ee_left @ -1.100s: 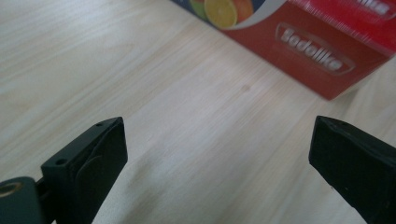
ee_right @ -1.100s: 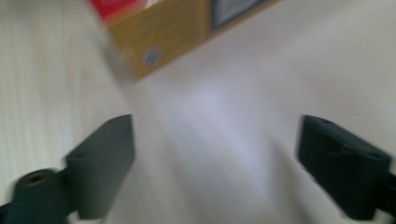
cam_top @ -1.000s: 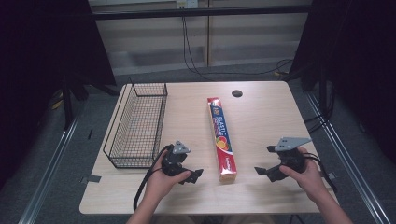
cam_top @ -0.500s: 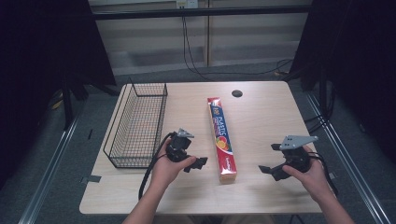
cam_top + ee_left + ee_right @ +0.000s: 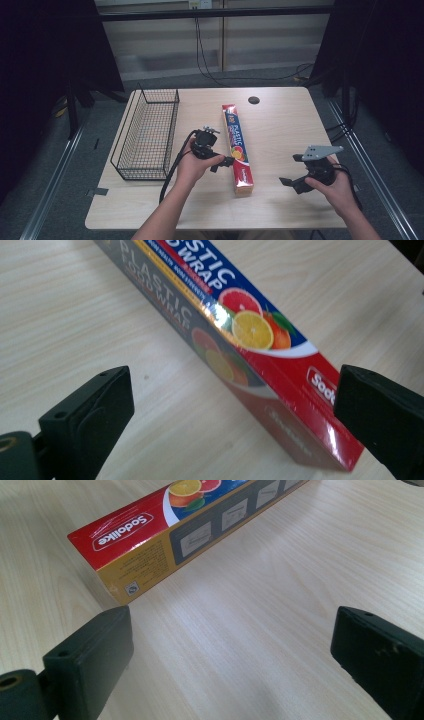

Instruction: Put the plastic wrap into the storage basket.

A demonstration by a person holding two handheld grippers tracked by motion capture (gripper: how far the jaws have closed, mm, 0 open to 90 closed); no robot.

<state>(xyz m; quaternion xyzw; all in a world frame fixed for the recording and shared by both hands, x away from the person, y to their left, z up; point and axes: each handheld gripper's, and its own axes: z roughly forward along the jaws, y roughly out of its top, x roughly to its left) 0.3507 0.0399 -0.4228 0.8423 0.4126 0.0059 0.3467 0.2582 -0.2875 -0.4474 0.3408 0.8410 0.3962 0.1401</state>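
Plastic wrap box (image 5: 236, 148) lying flat on the wooden table (image 5: 280, 125), lengthwise away from the person, just right of the wire basket (image 5: 147, 132). Probably light and stiff, a long cardboard carton with a glossy, likely slippery skin; best pinched across the narrow width near the middle to avoid tipping. Left gripper (image 5: 221, 161) just beside the box's left edge, jaws wide, having just opened further, nothing clamped. Right gripper (image 5: 292, 182) well right of the box, jaws wide, empty.

Left gripper (image 5: 222, 162) moved up-table and rightward, jaws just opened slightly wider, now wide either side of plastic wrap box (image 5: 236, 148), nothing pressed between them.
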